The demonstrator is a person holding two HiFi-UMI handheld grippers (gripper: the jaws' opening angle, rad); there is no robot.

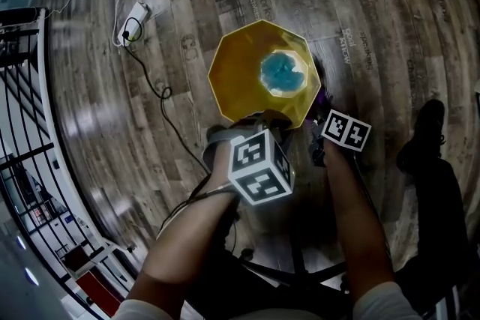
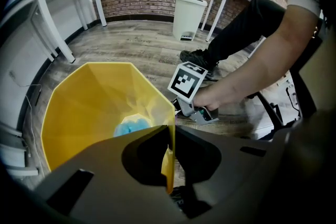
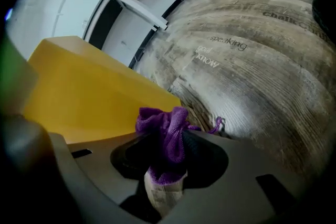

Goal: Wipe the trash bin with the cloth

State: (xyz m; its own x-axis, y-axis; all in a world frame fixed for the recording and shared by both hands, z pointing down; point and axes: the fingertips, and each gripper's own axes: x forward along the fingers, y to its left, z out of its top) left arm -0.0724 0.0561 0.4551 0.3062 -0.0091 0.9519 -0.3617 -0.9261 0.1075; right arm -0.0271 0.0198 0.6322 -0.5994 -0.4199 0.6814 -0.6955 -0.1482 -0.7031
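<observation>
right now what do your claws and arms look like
The left claw and right claw are matte grey, each with a dark rounded cut-out between the jaws. Each carries a white cube printed with black square markers. The forearms are bare, with short white sleeves showing at the upper arms.

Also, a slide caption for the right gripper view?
Right gripper clamps a purple cloth beside the yellow trash bin.

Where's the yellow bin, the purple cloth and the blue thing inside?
Yellow plastic trash bin [image 1: 236, 75]: head view, inner wall.
Purple cloth [image 3: 165, 134]: right gripper view, bunched middle.
Blue lump [image 1: 283, 73]: head view, its middle.
</observation>
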